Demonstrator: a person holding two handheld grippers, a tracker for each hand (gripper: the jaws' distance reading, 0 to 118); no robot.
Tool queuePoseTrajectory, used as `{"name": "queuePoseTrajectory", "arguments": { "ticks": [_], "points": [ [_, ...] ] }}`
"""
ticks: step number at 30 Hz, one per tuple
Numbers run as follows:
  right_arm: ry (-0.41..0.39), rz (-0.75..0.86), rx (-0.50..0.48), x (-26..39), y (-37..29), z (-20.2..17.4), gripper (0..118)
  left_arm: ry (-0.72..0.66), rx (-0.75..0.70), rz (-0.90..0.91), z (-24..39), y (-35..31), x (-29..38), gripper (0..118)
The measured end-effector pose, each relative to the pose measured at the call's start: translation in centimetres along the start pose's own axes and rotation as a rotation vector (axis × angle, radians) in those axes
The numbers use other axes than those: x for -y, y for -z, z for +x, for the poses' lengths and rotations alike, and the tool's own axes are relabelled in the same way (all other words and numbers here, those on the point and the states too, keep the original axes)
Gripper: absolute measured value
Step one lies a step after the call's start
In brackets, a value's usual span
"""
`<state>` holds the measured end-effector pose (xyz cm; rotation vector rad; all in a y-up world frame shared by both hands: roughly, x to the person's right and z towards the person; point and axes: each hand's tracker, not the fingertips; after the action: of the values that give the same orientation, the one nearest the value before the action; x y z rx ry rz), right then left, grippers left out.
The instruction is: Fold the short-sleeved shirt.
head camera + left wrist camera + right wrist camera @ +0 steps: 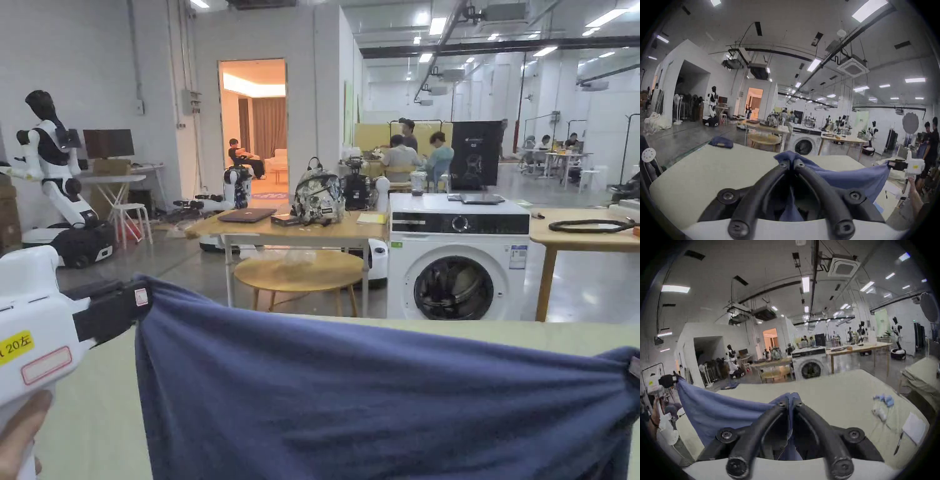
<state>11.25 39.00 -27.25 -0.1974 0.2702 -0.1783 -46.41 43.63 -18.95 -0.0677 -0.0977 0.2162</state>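
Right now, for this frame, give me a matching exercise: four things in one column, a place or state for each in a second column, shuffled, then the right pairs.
Things
1. left claw
2. shirt
3. washing machine
4. backpack

Places or states
A. on the far wooden table
B. stretched in the air between two claws
C. shut on a shirt corner
D. on the floor, between two wooden tables

Pairs: 1-C, 2-B, 3-D, 4-A

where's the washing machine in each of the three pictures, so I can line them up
Head view: washing machine, right of centre, beyond the table's far edge.
Left gripper view, centre, above the left gripper.
Right gripper view, centre, above the right gripper.
Shared landmark: the lit orange doorway.
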Motion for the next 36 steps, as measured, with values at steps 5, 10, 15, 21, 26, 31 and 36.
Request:
{"name": "queuePoseTrajectory", "arguments": {
  "ticks": [5, 10, 15, 21, 26, 31, 36],
  "points": [
    [-0.081, 0.074, 0.012, -4.9, 2.2, -1.6, 3, -0.012, 0.000, 0.066, -1.2, 2.9, -3.1, 0],
    [-0.119, 0.107, 0.015, -10.3, 5.2, -2.4, 3, 0.013, -0.008, 0.096, -0.3, 6.1, -6.4, 0],
    [-0.149, 0.109, 0.070, -14.6, 8.9, -3.2, 3, 0.021, -0.020, 0.083, -1.4, 11.3, -10.1, 0],
    [-0.115, 0.098, 0.075, -17.2, 12.5, -3.5, 3, 0.050, -0.063, 0.033, -0.1, 14.7, -11.5, 0],
    [-0.121, 0.057, 0.100, -16.8, 16.4, -2.5, 3, 0.041, -0.074, 0.011, -1.6, 16.7, -10.3, 0],
    [-0.107, -0.004, 0.081, -12.1, 18.1, -0.8, 3, 0.021, -0.060, -0.052, -2.5, 17.5, -4.9, 0],
    [-0.092, -0.110, 0.077, -4.6, 18.3, 1.5, 3, -0.007, -0.012, -0.170, -3.3, 16.0, 2.9, 0]
  ]
}}
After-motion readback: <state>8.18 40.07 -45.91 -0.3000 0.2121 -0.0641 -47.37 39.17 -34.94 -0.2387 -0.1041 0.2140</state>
